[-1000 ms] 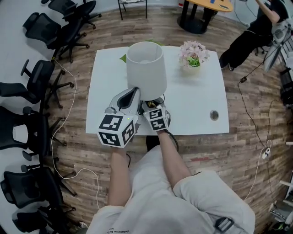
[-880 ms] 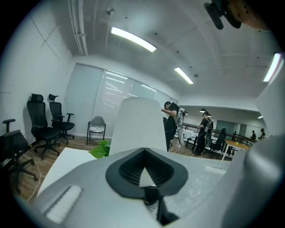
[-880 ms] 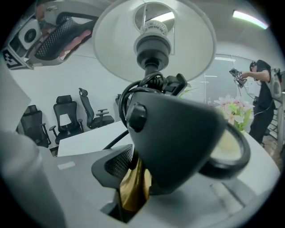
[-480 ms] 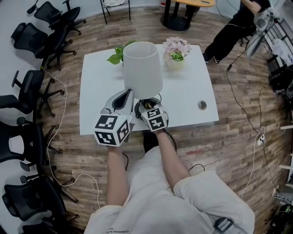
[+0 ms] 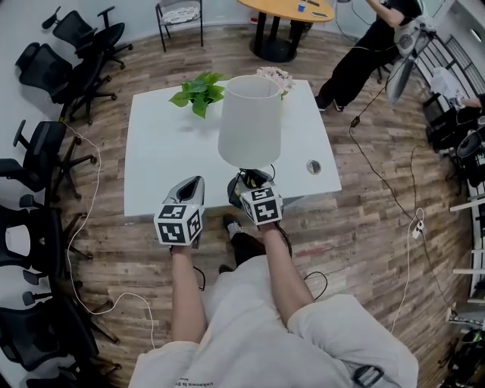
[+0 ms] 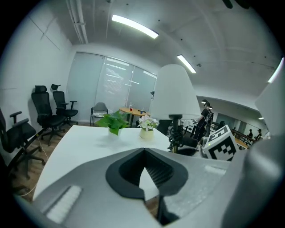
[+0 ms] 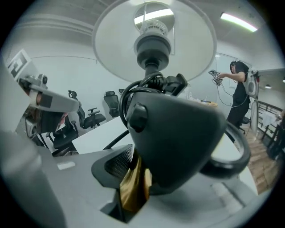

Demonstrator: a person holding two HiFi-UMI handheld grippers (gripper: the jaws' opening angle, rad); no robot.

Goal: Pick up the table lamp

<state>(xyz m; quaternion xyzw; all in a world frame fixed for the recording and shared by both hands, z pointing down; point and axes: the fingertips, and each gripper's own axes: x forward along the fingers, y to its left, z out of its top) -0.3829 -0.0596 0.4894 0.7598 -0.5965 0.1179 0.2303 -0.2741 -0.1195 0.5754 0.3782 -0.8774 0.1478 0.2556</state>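
Note:
The table lamp has a white shade (image 5: 250,121) on a dark stem and a black base (image 5: 244,182) wrapped with its cord. It stands upright at the near edge of the white table (image 5: 151,167). My right gripper (image 5: 248,186) is shut on the base. In the right gripper view the base (image 7: 178,138) fills the jaws of my right gripper (image 7: 133,178), with the shade's underside (image 7: 153,49) above. My left gripper (image 5: 189,184) is shut on nothing, left of the lamp and apart from it. From my left gripper (image 6: 143,156), the lamp (image 6: 174,95) stands to the right.
A green plant (image 5: 198,92) and a pot of pale flowers (image 5: 274,76) stand at the table's far side. Black office chairs (image 5: 45,144) line the left. A round wooden table (image 5: 284,9) and a person (image 5: 371,38) are at the back right. Cables lie on the floor.
My left gripper has drawn back from the lamp's base toward the left. The right gripper has kept its hold on the base. The table now looks farther away and the lamp stands nearer its front edge.

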